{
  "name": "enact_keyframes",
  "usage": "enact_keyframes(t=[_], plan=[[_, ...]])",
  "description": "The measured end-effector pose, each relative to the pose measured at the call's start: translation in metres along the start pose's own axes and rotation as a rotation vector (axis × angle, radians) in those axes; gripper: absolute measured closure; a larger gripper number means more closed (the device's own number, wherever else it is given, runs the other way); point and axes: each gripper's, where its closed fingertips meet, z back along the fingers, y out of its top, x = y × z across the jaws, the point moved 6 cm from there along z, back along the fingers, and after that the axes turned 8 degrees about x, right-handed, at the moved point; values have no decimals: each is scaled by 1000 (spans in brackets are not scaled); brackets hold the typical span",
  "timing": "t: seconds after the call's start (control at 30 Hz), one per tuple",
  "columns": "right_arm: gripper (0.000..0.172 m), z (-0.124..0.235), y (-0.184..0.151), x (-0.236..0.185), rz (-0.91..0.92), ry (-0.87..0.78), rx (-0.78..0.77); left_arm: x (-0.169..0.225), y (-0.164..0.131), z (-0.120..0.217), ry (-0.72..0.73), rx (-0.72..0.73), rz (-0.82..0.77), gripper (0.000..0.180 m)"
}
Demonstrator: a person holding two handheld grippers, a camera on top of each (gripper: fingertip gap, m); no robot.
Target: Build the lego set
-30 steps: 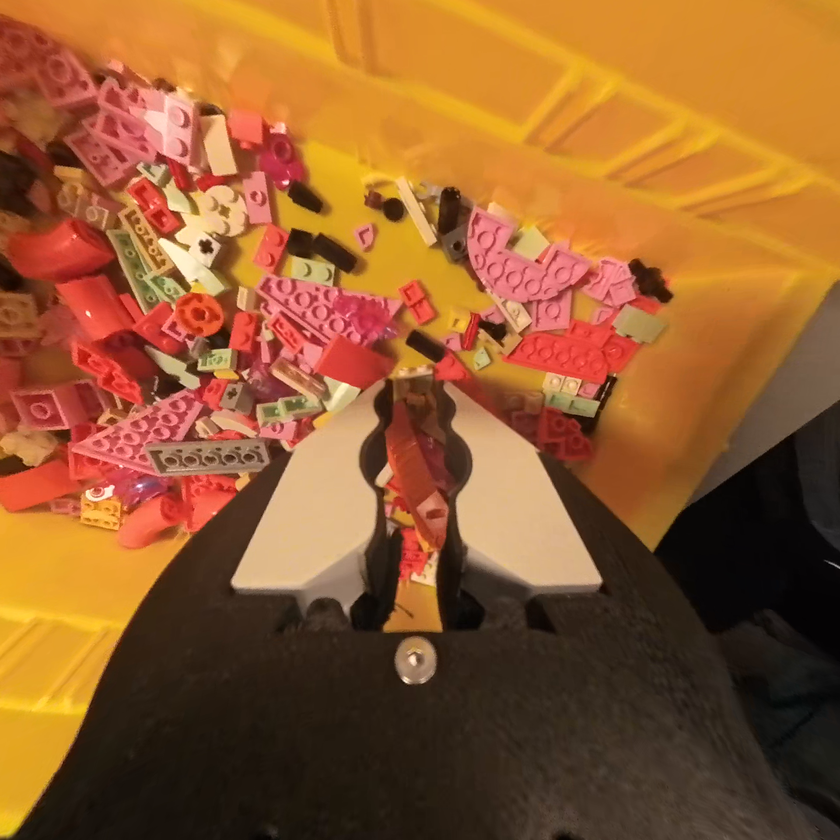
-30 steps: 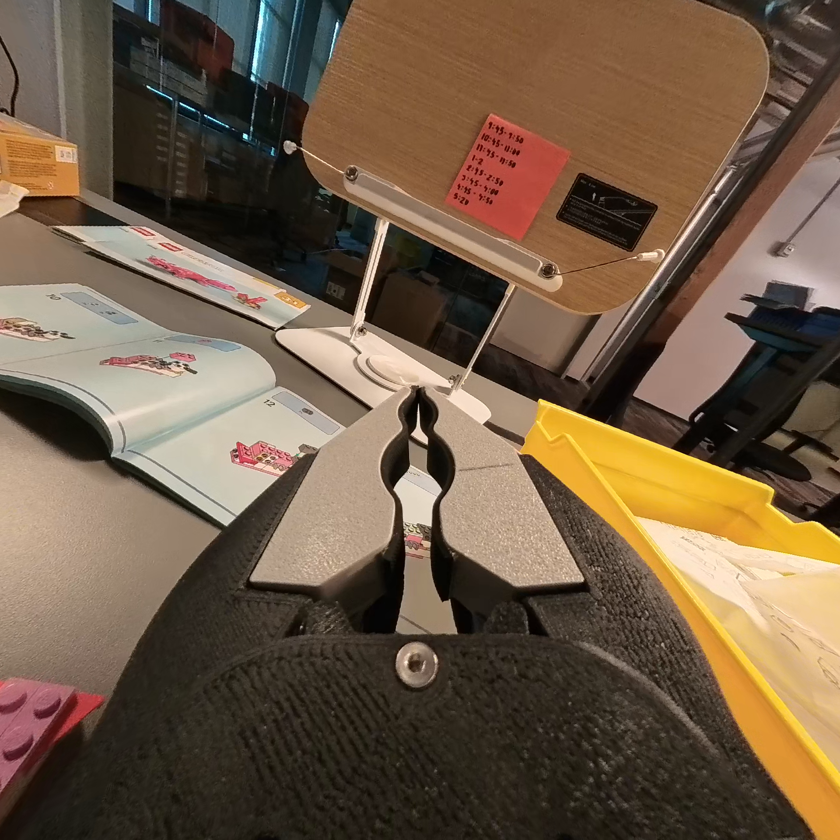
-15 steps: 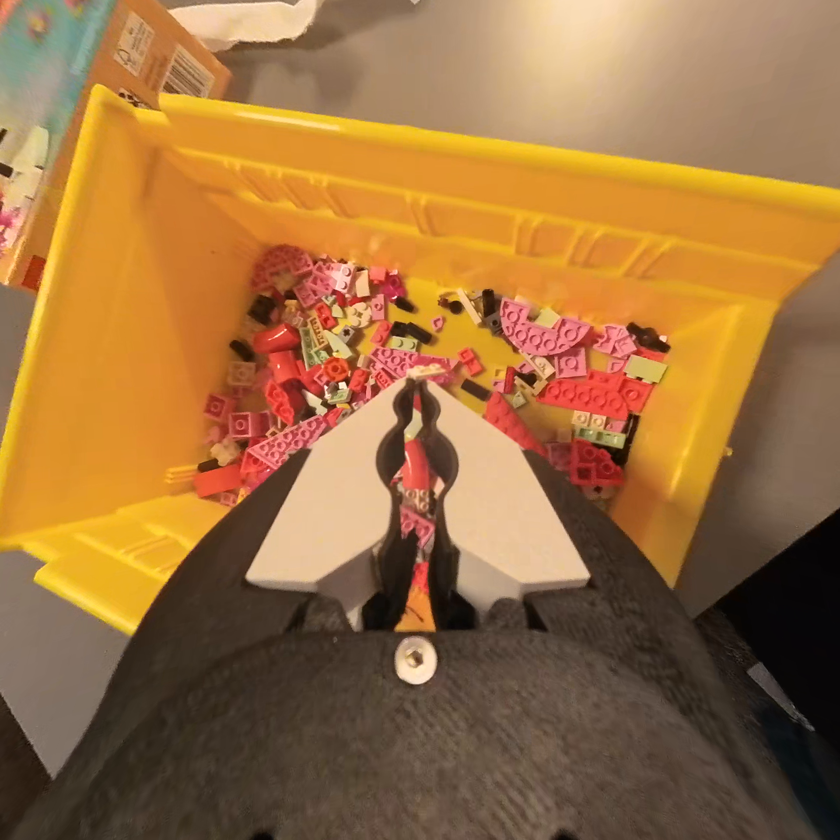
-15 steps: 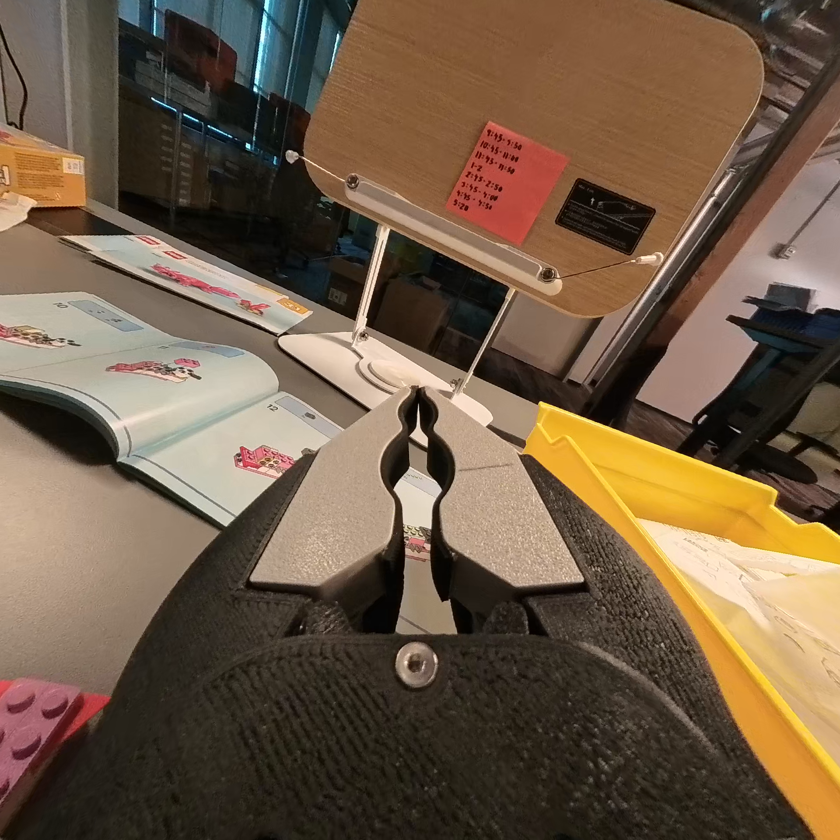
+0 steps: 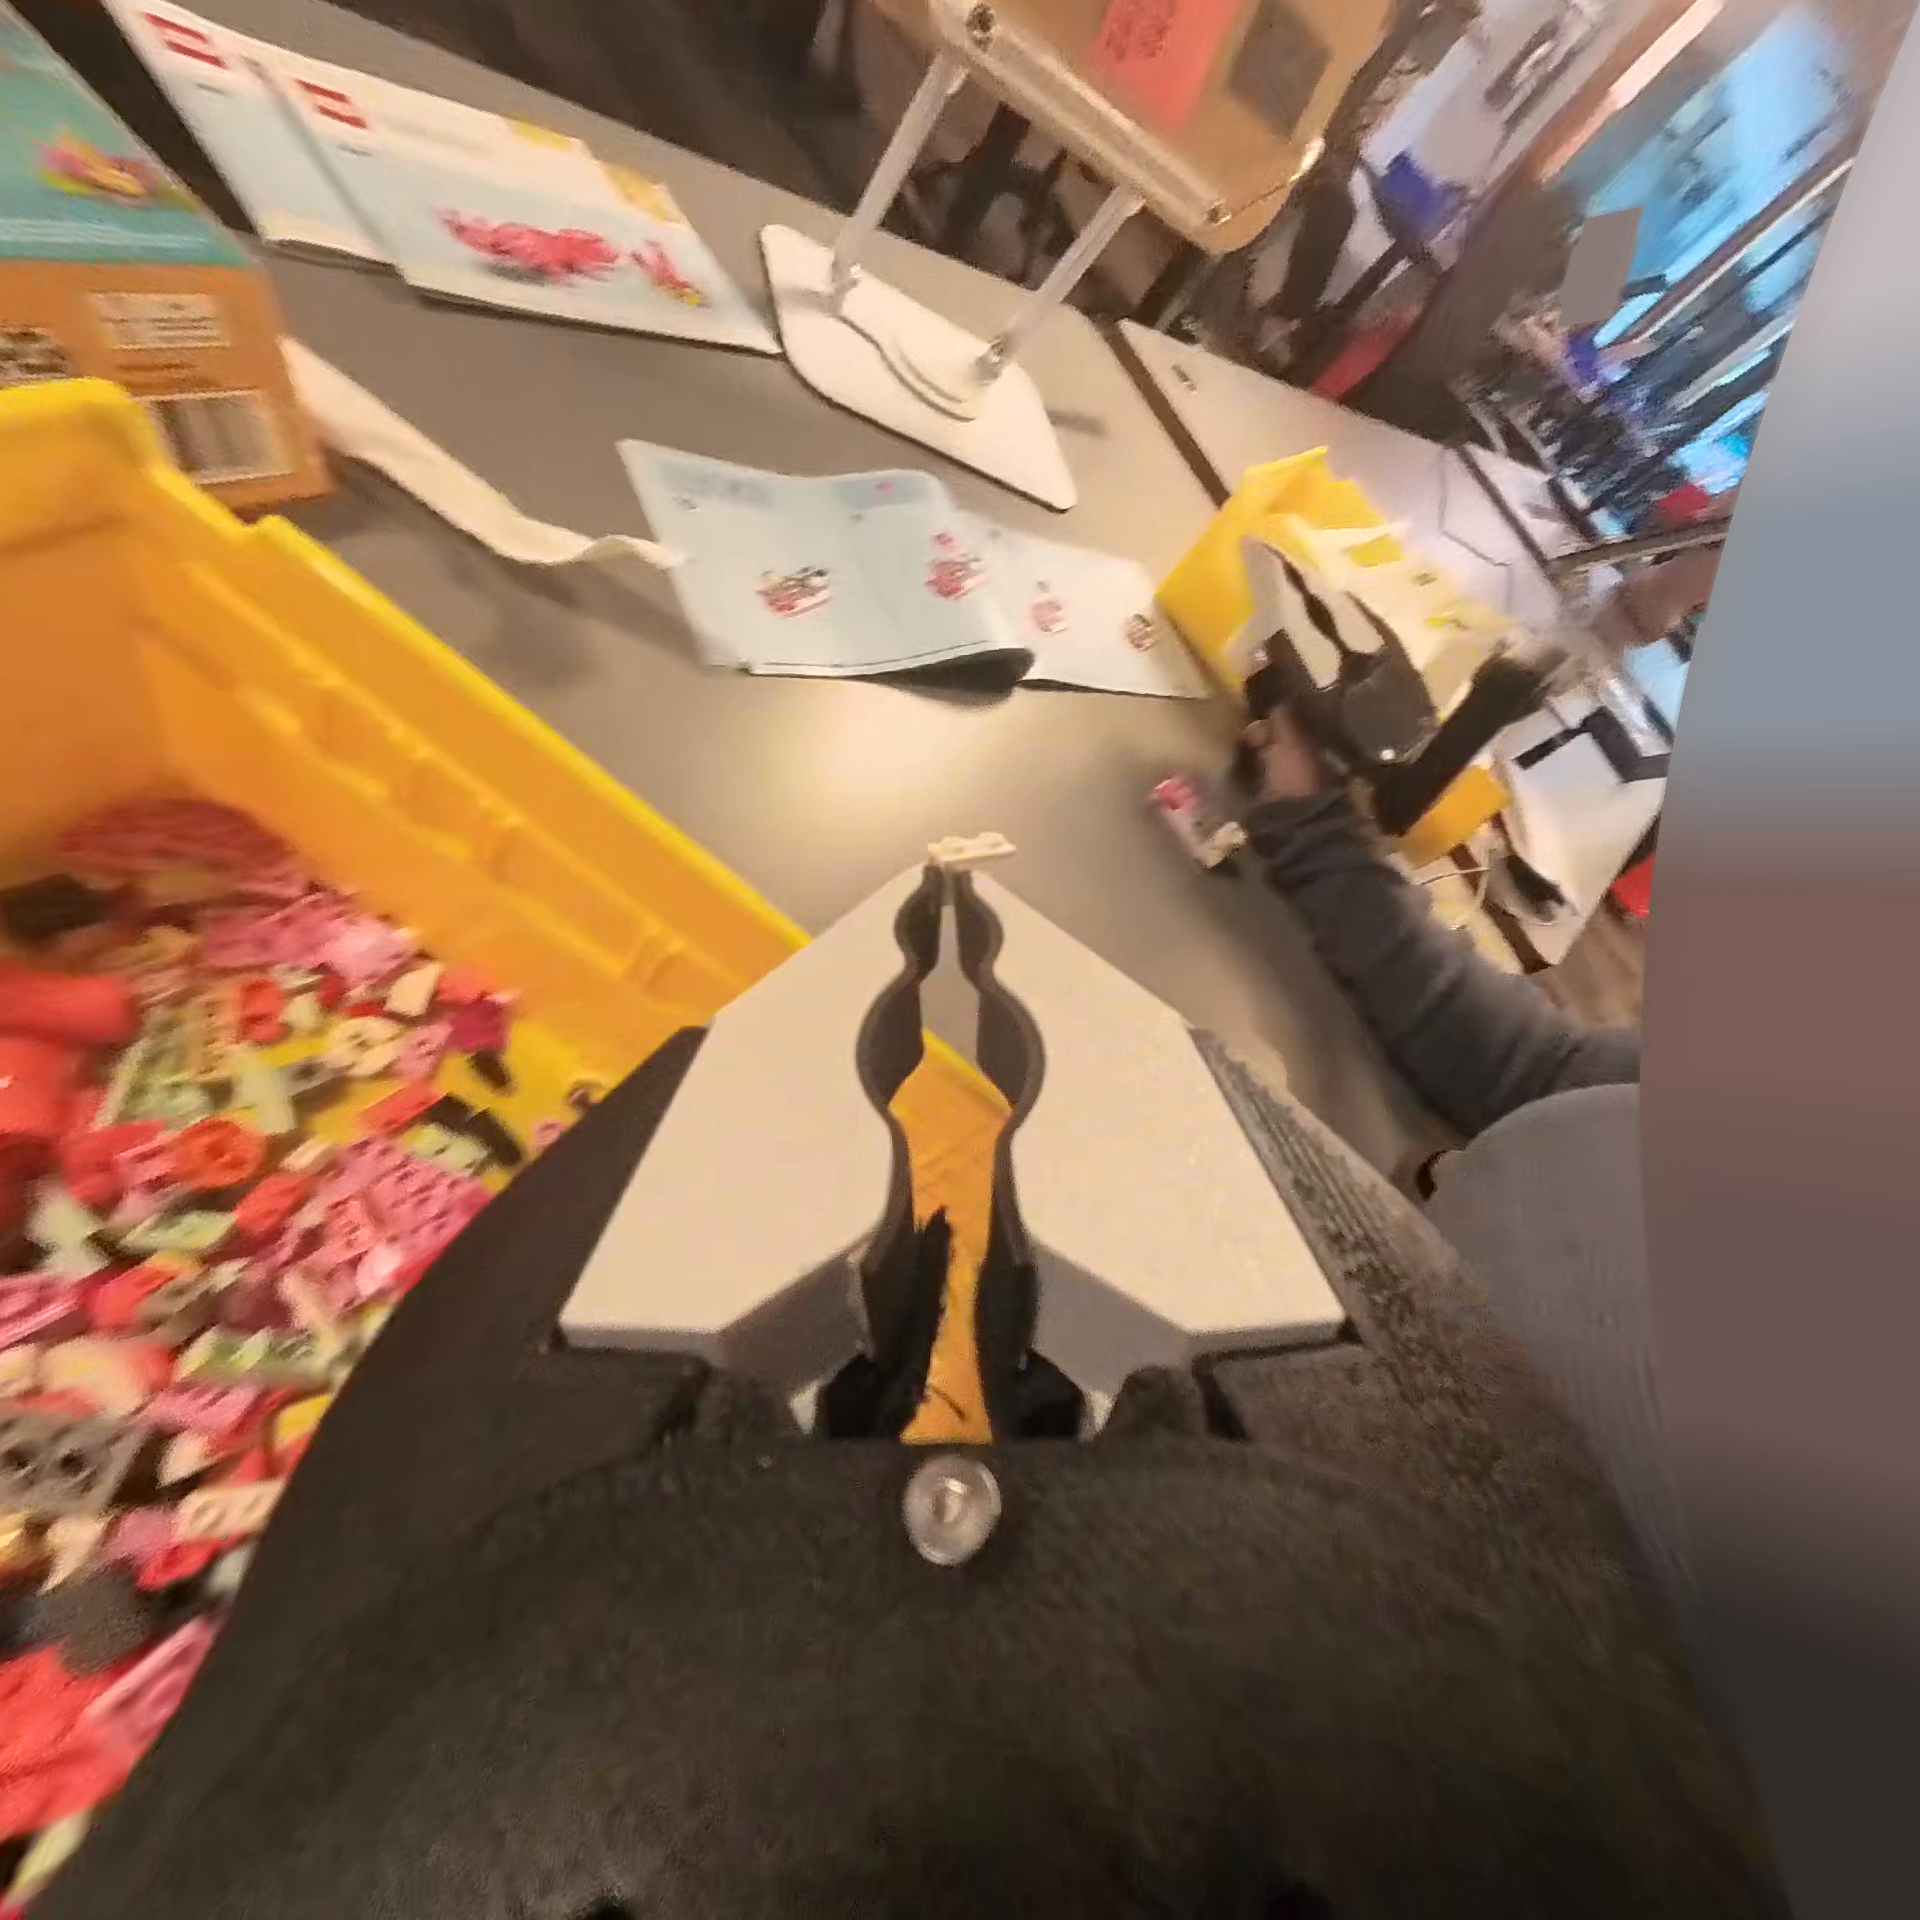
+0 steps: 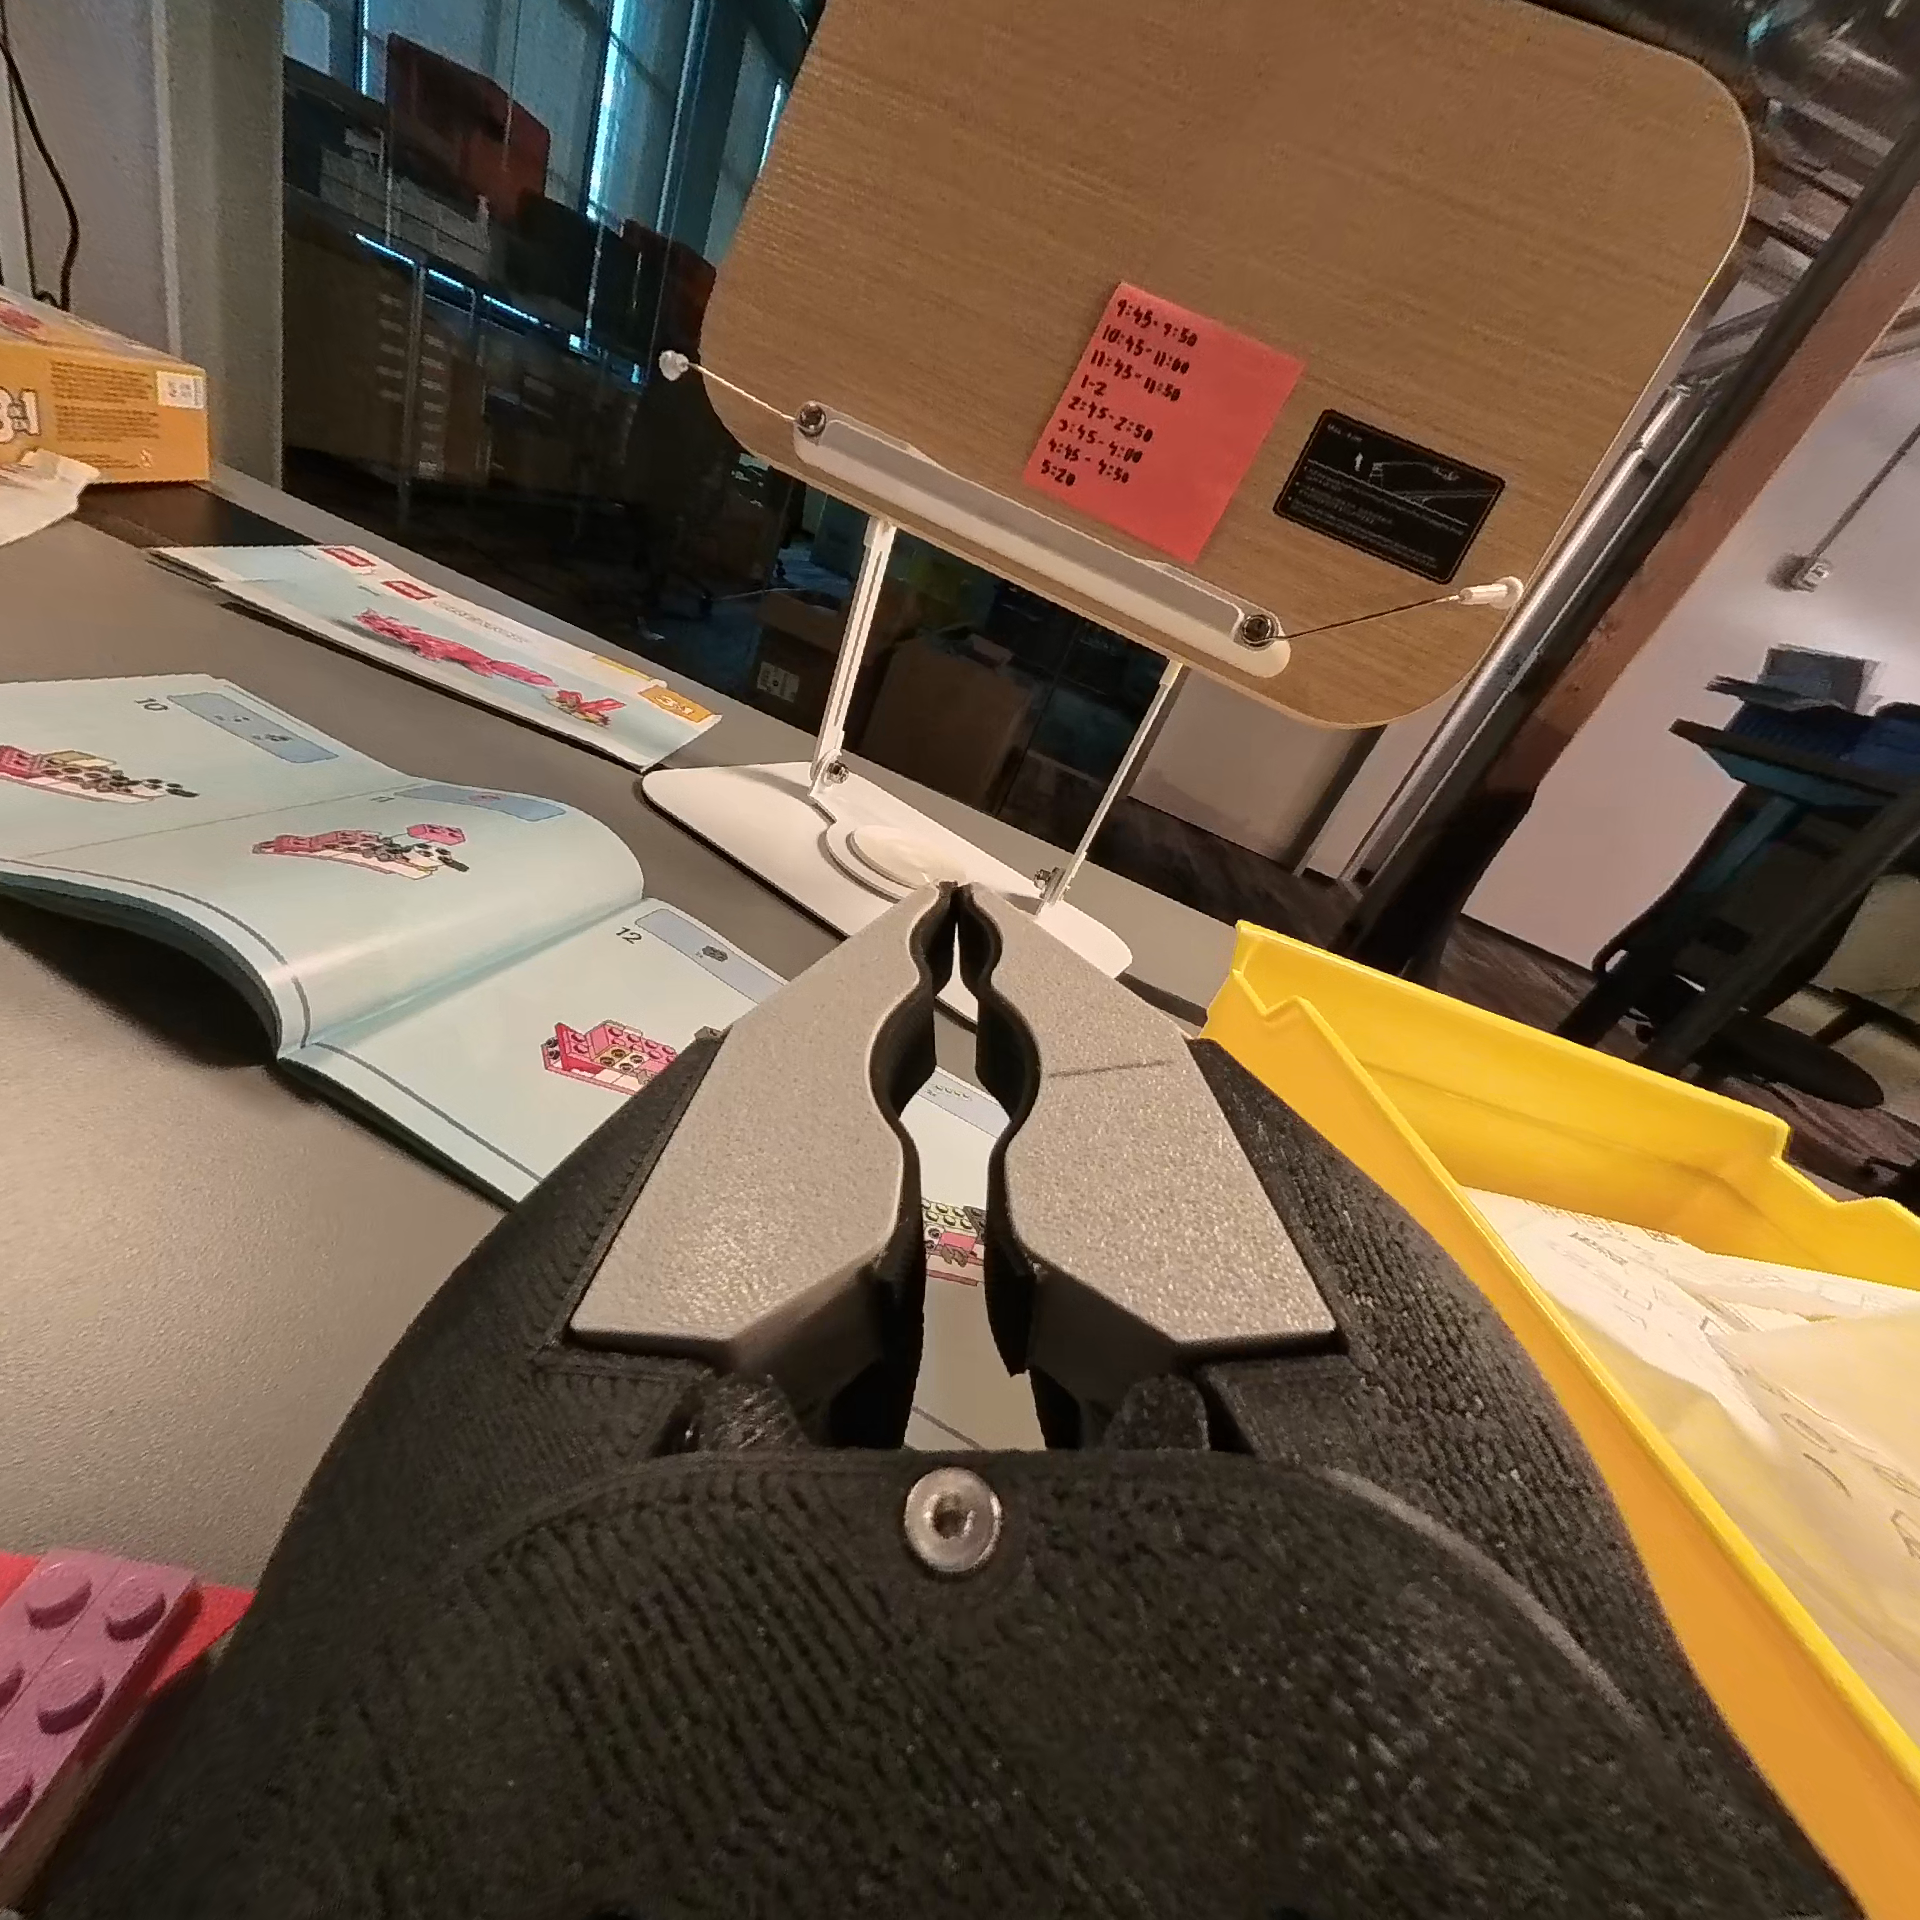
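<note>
The dark surface [image 5: 831,748] carries everything. On my left sits the big yellow bin [image 5: 343,727], its floor heaped with pink, red and white toy bricks [image 5: 208,1143]. Ahead stands the wooden-backed stand [image 6: 1195,343] on its white base, with an open instruction booklet [image 5: 862,561] lying between it and me. A second yellow bin [image 6: 1558,1195] holding paper lies just right of my right tongs [image 6: 954,894], which are closed tip to tip on nothing. A purple plate [image 6: 73,1683] lies at the lower left of that view.

My left tongs [image 5: 951,883] hang over the bin's near wall, closed on a small white plate [image 5: 971,850]. Only its lower edge seems pinched at the very tips; most of it stands clear above them.

That thin hold is my worry. The left view is smeared, so I judge the tongs are swinging fast, and a jolt could twist the plate out. It could drop back among the bricks or skitter across the surface. Any knock against the bin wall could do the same.
</note>
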Motion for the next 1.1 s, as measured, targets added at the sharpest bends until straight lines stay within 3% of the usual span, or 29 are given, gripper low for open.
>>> enact_keyframes(t=[0.23,0.5,0.67,0.83,1.1], plan=[[172,0,0,1,-10,1,2,35,-9,-37,-231,24,127,179],[172,-1,0,-1,-4,11,-3,97,-78,-111,-40,-358,-297,179],[172,-1,0,-1,-2,16,-3,90,-108,-144,81,-534,-435,179],[172,-1,-1,-2,0,18,-4,78,-125,-153,164,-625,-486,179],[172,-1,-1,-1,10,12,-12,71,-138,-157,175,-701,-536,179]])
